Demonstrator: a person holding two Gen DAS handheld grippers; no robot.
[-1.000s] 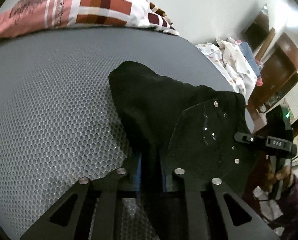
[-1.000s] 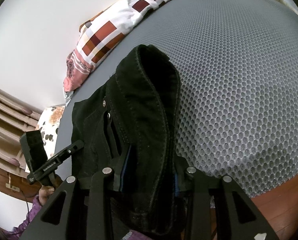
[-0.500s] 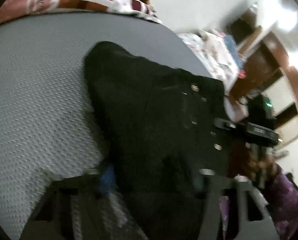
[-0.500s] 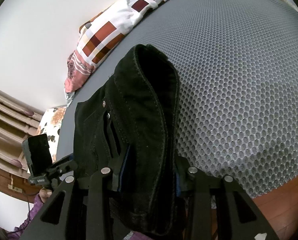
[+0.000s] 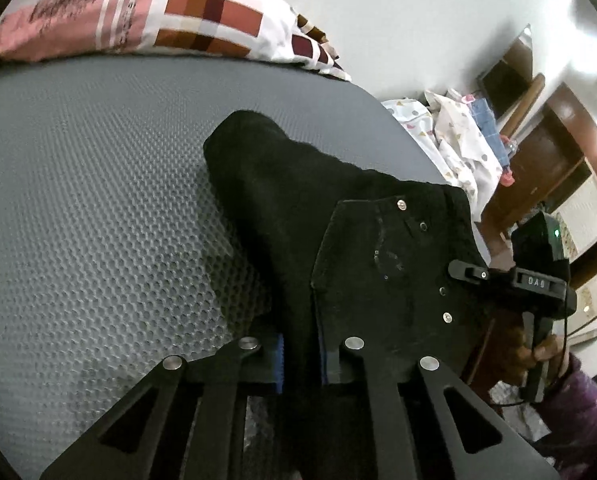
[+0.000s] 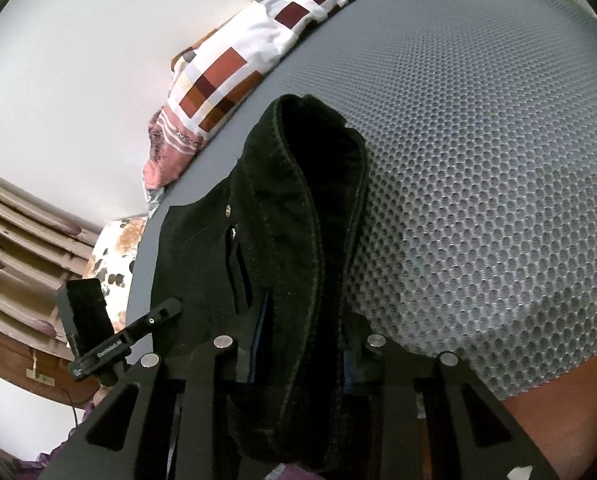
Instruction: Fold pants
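Black pants [image 5: 298, 200] lie bunched at the near edge of a grey honeycomb mattress [image 5: 98, 200], rivets and a back pocket facing up. My left gripper [image 5: 302, 356] is shut on a thin edge of the fabric, which runs between its blue pads. In the right wrist view the pants [image 6: 298, 220] rise as a thick rolled fold. My right gripper [image 6: 298, 344] clamps that fold, its jaws closing a little more on it. Each gripper shows in the other's view: the right gripper [image 5: 464, 270] at the waistband side, the left gripper [image 6: 166, 308] at the pants' left edge.
A chequered red and white quilt [image 5: 178, 20] lies along the wall at the mattress's far side. Patterned clothes [image 5: 458, 140] are heaped beyond the right end, by a dark wooden cabinet [image 5: 538, 160]. A hand [image 5: 538, 348] holds the right gripper. A brown bed frame [image 6: 558, 420] edges the mattress.
The left wrist view swung and blurred half a second ago, then settled back; its jaws have drawn tighter on the fabric. The right gripper and its fold have barely shifted.
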